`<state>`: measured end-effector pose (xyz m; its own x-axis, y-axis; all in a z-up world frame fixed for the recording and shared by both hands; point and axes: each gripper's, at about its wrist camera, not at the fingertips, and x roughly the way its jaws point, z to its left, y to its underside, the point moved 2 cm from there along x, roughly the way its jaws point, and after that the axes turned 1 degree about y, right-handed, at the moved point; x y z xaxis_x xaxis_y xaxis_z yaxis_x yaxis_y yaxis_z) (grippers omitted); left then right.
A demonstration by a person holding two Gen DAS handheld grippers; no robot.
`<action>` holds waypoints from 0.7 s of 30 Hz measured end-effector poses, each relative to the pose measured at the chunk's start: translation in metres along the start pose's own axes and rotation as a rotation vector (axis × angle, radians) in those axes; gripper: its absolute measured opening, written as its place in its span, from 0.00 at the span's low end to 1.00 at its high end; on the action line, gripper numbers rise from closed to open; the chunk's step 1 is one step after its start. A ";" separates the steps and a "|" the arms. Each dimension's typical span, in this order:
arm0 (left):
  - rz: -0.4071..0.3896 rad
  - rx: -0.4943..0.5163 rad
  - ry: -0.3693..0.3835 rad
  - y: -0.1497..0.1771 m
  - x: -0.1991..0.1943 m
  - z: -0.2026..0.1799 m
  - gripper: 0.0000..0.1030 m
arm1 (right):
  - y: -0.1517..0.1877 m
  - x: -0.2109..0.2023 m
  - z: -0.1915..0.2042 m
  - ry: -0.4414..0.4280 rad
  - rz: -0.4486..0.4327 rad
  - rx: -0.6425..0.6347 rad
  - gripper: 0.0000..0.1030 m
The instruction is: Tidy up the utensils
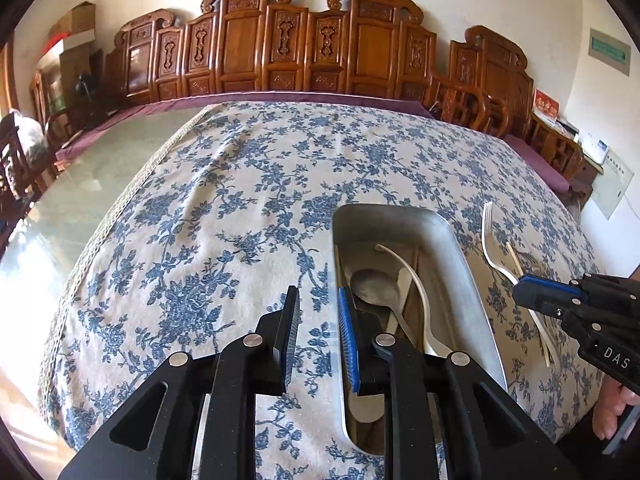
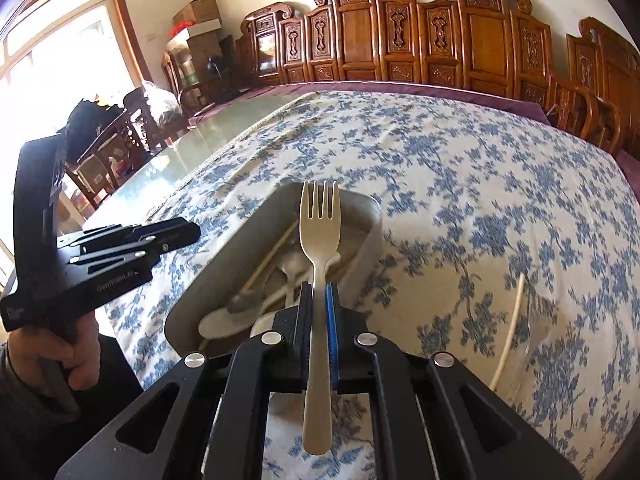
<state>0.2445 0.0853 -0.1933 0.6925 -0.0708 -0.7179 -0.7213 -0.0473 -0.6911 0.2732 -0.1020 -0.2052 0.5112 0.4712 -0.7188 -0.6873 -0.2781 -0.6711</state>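
Observation:
My right gripper [image 2: 319,292] is shut on a cream fork [image 2: 319,240], tines forward, held over the near end of a metal tray [image 2: 374,216]. The tray [image 1: 460,248] holds a metal spoon [image 1: 376,286], a white spoon [image 1: 416,280] and chopsticks [image 2: 272,256]. My left gripper [image 1: 318,304] is open and empty, low over the cloth beside the tray's left wall. In the left wrist view the right gripper [image 1: 524,286] holds the fork [image 1: 490,240] right of the tray. A single chopstick [image 2: 512,328] lies on the cloth to the right.
The table has a blue floral cloth [image 1: 240,184] with bare glass [image 1: 100,184] to its left. Carved wooden chairs [image 1: 280,48] line the far edge. A clear plastic utensil [image 2: 538,332] lies beside the chopstick. Boxes [image 2: 200,20] are stacked in the far corner.

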 end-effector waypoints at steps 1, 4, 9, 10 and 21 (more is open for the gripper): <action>0.002 -0.004 -0.001 0.000 0.001 0.002 0.18 | -0.003 0.004 0.002 0.001 0.002 0.001 0.08; 0.008 -0.017 -0.007 -0.001 0.003 0.008 0.18 | -0.011 0.017 0.006 0.000 0.011 0.013 0.08; 0.009 -0.022 -0.017 -0.001 0.003 0.012 0.18 | -0.019 0.040 0.015 -0.015 0.036 0.039 0.08; 0.011 -0.022 -0.017 -0.001 0.003 0.012 0.18 | -0.019 0.045 0.017 -0.015 0.040 0.043 0.08; 0.014 -0.020 -0.008 0.000 0.004 0.009 0.18 | -0.018 0.070 0.019 -0.071 0.078 0.095 0.10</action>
<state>0.2469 0.0943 -0.1970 0.6826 -0.0639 -0.7280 -0.7308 -0.0659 -0.6794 0.3115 -0.0482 -0.2405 0.4193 0.5101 -0.7510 -0.7707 -0.2373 -0.5914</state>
